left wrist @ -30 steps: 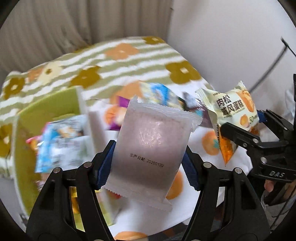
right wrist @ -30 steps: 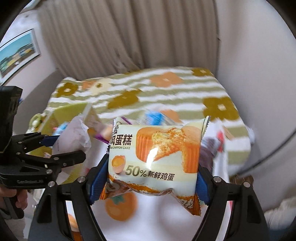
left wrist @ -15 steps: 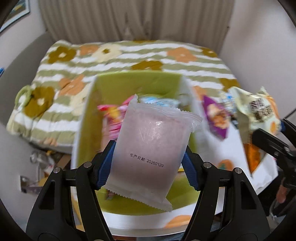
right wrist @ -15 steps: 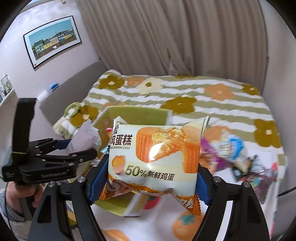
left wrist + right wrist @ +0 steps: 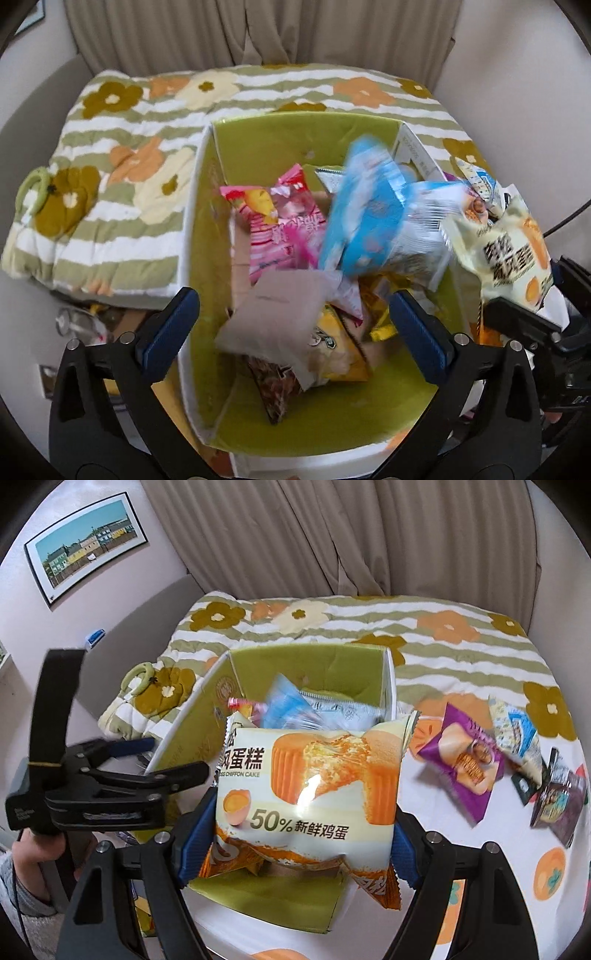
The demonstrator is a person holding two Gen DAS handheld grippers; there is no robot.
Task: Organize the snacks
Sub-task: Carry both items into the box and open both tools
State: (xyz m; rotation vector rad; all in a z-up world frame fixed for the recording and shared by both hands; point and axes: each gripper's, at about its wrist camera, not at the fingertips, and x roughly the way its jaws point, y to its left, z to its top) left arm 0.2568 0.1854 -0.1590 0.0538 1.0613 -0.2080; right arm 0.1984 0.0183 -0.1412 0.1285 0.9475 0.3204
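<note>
A green box (image 5: 258, 155) holds several snack packs. My left gripper (image 5: 295, 321) is open above it, and the pale pink packet (image 5: 273, 321) lies loose, blurred, over the packs inside. A blue packet (image 5: 369, 221) also shows blurred in the box. My right gripper (image 5: 295, 834) is shut on a chiffon cake packet (image 5: 314, 782) and holds it over the near edge of the box (image 5: 306, 664). That packet also shows in the left wrist view (image 5: 509, 254), at the right of the box.
The box stands on a white cloth with orange fruit prints (image 5: 517, 867). A purple packet (image 5: 461, 768) and a few other packets (image 5: 517, 734) lie on the cloth right of the box. A striped flower quilt (image 5: 443, 627) lies behind.
My left gripper has opened and let go of the pale pink packet, which has dropped into the box. My right gripper has moved with the cake packet closer over the box.
</note>
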